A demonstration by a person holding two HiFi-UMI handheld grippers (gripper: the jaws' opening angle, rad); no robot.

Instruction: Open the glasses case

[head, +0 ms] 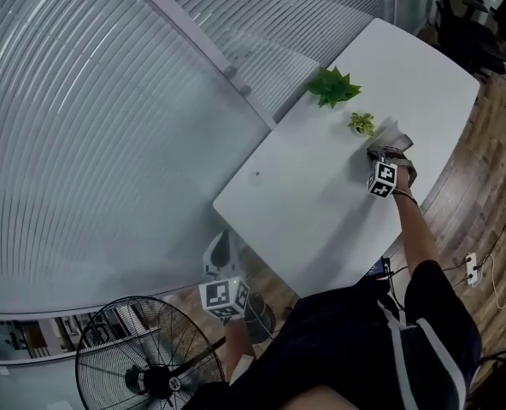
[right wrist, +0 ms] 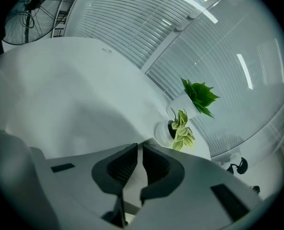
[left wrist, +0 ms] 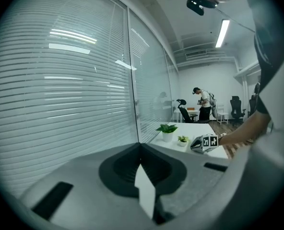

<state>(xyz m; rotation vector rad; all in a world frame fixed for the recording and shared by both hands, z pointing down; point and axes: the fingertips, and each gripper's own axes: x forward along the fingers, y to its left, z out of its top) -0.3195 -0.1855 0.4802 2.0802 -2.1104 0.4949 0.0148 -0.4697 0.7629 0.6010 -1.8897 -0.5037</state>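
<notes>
I can find no glasses case in any view. My right gripper (head: 391, 132) hovers over the far right part of the white table (head: 321, 195), pointing down just short of a small pale-leaved pot plant (head: 361, 123). From its own view the jaws (right wrist: 140, 147) stand almost together, with only a thin slit and nothing in it. The left gripper (head: 221, 248) hangs off the table's near left corner, below the edge. Its jaws (left wrist: 141, 150) meet at the tip and hold nothing.
A bigger green pot plant (head: 332, 85) stands beside the small one, by the slatted glass wall (head: 108, 101). A floor fan (head: 142, 357) sits beside my left hand. Office chairs (head: 467, 32) and a person (left wrist: 204, 104) are beyond the table's far end.
</notes>
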